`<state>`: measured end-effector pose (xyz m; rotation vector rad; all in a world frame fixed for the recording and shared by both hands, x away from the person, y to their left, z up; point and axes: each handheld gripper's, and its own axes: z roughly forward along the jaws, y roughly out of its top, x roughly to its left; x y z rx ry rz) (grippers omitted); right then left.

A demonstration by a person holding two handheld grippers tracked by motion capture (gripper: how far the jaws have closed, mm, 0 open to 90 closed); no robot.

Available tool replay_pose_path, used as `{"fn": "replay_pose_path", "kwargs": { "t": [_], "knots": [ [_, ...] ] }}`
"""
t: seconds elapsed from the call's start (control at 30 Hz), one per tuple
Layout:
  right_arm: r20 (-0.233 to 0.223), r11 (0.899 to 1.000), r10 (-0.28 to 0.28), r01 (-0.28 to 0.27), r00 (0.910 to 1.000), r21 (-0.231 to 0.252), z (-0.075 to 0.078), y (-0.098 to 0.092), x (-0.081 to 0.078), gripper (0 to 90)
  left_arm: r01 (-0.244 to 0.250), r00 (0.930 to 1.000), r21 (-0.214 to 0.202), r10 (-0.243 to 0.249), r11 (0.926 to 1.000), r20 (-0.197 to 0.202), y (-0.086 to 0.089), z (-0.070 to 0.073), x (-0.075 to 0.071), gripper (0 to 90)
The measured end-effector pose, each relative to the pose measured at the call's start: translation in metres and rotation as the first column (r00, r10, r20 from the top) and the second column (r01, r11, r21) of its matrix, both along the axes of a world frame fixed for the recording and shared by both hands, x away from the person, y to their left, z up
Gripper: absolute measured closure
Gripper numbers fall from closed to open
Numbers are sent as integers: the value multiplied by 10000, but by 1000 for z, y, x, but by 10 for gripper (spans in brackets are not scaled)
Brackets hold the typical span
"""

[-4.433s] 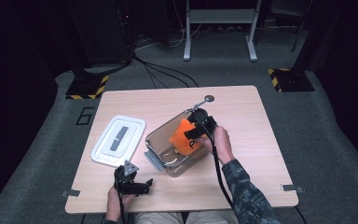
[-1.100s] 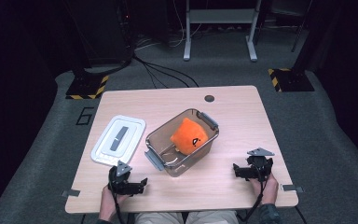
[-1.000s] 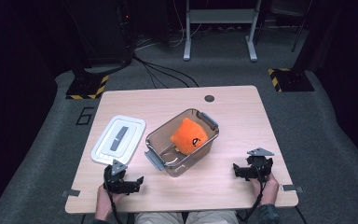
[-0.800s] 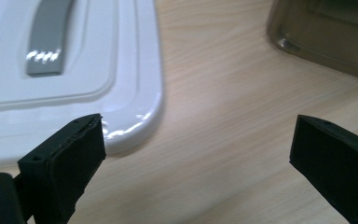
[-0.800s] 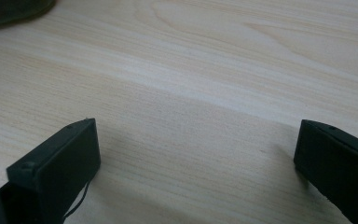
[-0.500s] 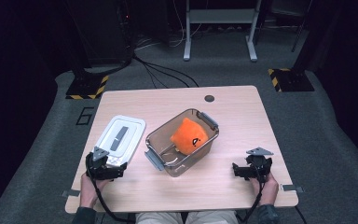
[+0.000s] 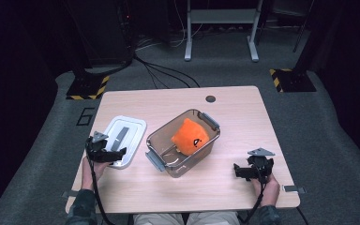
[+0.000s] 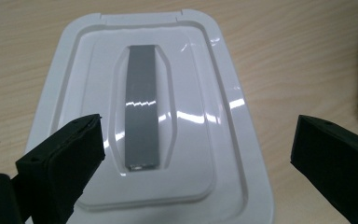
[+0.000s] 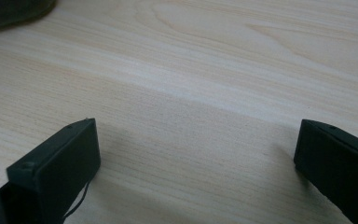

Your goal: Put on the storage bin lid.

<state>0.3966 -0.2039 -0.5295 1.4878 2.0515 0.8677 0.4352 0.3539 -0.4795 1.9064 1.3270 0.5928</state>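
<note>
I judge the step in hand to be fetching the white lid (image 7: 122,142) so the clear plastic bin (image 7: 183,143) can be closed over the orange plush toy (image 7: 190,137) sitting inside it. The lid lies flat on the left part of the worktop (image 7: 225,112), just left of the bin, with its grey handle strip (image 8: 142,125) facing up.

My left tongs (image 7: 112,154) hover over the near edge of the lid. In the left gripper view the jaws stand wide apart, one on either side of the grey strip, holding nothing; I cannot tell whether either jaw touches the lid surface. The next move, as I read it, calls for lowering them around the raised strip or the lid's near rim and pinching firmly, since the glossy plastic looks slippery, then carrying the lid right and squaring it with the bin's rim and latches.

The bin sits mid-worktop, turned at an angle, with the toy at its far end.

My right tongs (image 7: 242,171) rest low at the near right of the worktop, well apart from the bin, jaws spread wide over bare wood and gripping nothing.
</note>
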Motion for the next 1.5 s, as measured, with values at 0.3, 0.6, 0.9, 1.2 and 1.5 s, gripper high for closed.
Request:
{"fn": "replay_pose_path", "kwargs": {
  "t": [0.3,0.6,0.9,1.2,1.5],
  "knots": [
    [12,10000,-19,19,10000,-10,0,0,0,0,-388,9984,224,396,9990,-393,6,-5,41,0],
    [15,10000,-15,15,10000,-7,0,0,0,0,-617,9955,514,652,9968,-690,7,-20,64,272],
    [0,10000,-7,7,10000,0,0,0,0,0,-436,9945,702,499,9966,-918,5,-28,69,523],
    [5,10000,-20,20,10000,4,0,0,0,0,-431,9960,578,474,9974,-753,7,-30,69,653],
    [21,10000,19,-19,10000,-1,0,0,0,0,-505,9949,542,550,9973,-845,11,-28,68,663]
  ]
}}
